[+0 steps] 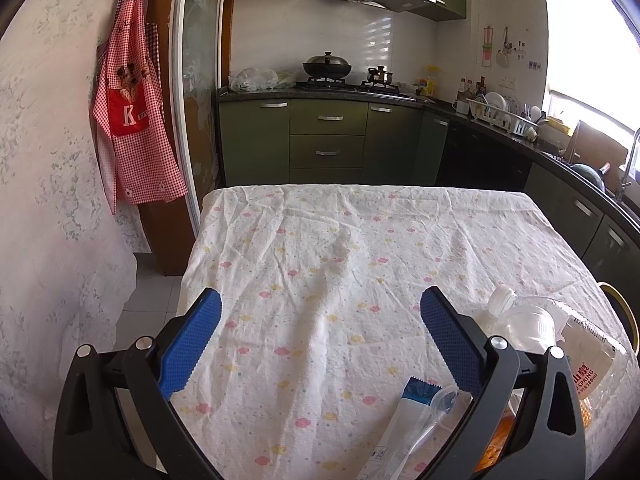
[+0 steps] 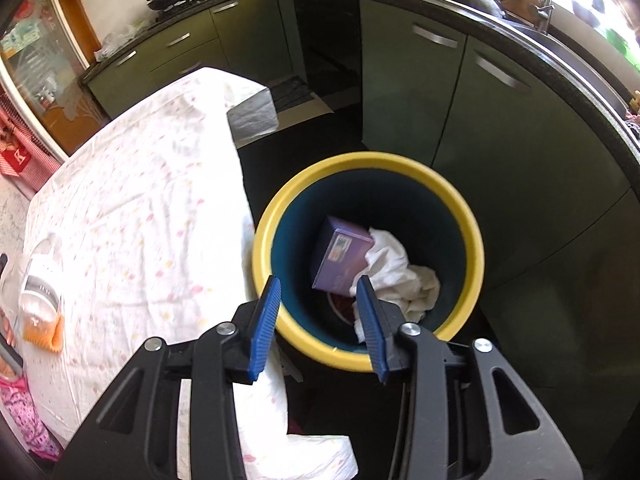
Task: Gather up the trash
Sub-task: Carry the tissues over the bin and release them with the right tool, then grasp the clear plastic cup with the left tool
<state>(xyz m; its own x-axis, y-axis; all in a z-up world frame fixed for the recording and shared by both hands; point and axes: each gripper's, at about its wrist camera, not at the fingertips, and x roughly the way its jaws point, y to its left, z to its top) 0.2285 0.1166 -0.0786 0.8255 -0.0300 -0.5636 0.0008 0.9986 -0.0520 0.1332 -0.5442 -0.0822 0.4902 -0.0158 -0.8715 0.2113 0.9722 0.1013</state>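
Trash bin point(image 2: 472, 240) waiting under the right gripper point(image 2: 318, 296), jaws spread and empty.
Box point(image 2: 340, 258) lying inside; left gripper point(image 1: 320, 312) idling wide, bottle point(image 1: 560, 332) at three o'clock.

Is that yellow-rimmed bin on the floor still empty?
No, the bin already holds a purple box and a crumpled white cloth.

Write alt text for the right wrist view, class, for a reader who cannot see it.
The right tool hangs open and empty over a yellow-rimmed bin holding a purple box and crumpled white tissue. Left of the bin stands a cloth-covered table.
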